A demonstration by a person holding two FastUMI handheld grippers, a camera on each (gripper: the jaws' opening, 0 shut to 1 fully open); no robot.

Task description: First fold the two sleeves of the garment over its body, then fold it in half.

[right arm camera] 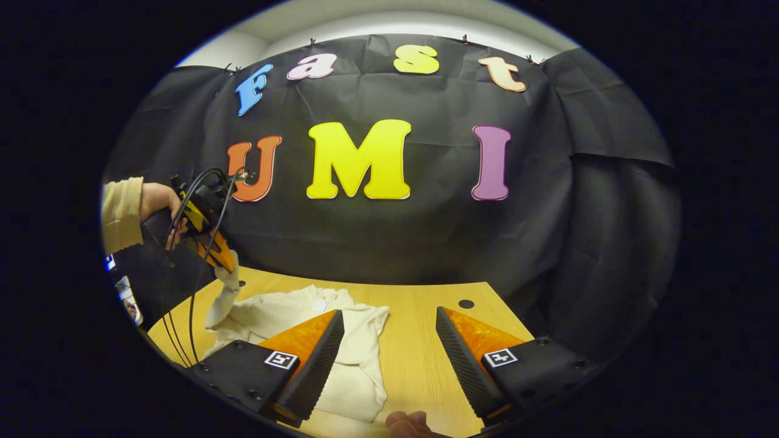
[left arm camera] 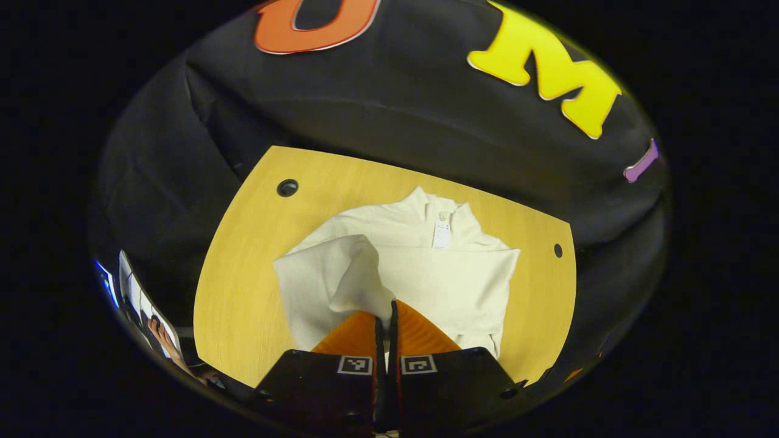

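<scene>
- Left gripper view, wooden table (left arm camera: 243, 274): pale yellow, rounded corners, dark round hole (left arm camera: 287, 187) near the far left corner, another near the right edge, black cloth wall behind.
- White garment (left arm camera: 450, 280): spread flat on the table, collar toward the wall, small tag at the neck; right sleeve already lying over the body.
- Left sleeve (left arm camera: 341, 274): lifted off the table, cloth rising in a peak to the fingers.
- Left gripper (left arm camera: 385, 319): closed on the left sleeve, fingers pressed together with cloth between them; in the right gripper view held up above the table's left end by a hand (right arm camera: 159, 201) in a pale cuff, sleeve hanging from it.
- Right gripper (right arm camera: 389, 340): fingers spread wide, gripping nothing, poised over bare table just beside the garment's right edge.
</scene>
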